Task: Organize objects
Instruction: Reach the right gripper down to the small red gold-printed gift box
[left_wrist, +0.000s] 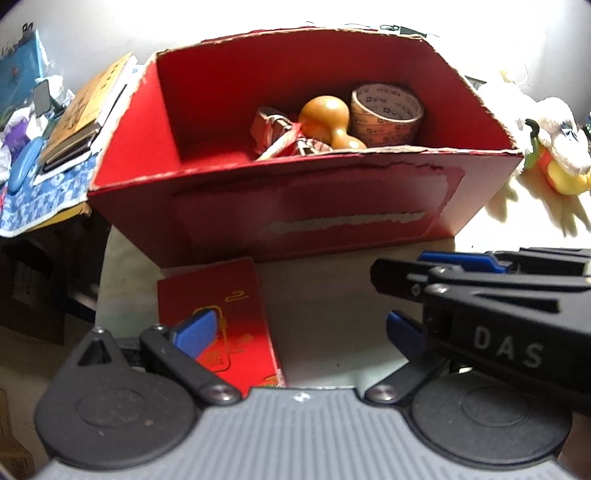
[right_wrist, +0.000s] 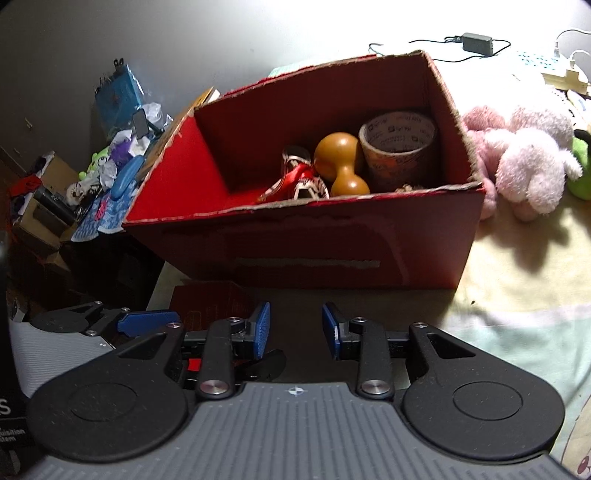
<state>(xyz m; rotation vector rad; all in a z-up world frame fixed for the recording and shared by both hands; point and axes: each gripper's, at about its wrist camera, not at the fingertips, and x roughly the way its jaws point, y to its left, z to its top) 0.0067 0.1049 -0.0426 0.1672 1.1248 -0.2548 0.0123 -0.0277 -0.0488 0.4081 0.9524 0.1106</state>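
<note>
The left gripper (left_wrist: 299, 332) stands wide open and empty, its left pad over a flat red packet (left_wrist: 221, 325) lying at 6 o'clock of the red cardboard box (left_wrist: 295, 206). The right gripper (right_wrist: 295, 328) is partly open, holding nothing. Inside the box, towards 3 o'clock, sit a wooden stamp (right_wrist: 340, 162) and a tape roll (right_wrist: 399, 147).

Plain pale wall (right_wrist: 110, 33) behind, brightly lit toward the upper right, dim at left. Pale yellow bed cover (right_wrist: 517, 266) under the red box (right_wrist: 314, 240), hard shadows falling right of it. Left of the box: cluttered side surface with blue patterned cloth (left_wrist: 33, 206) hanging over its edge. Behind the box, right: grey power adapter (right_wrist: 477, 42) with black cable.
</note>
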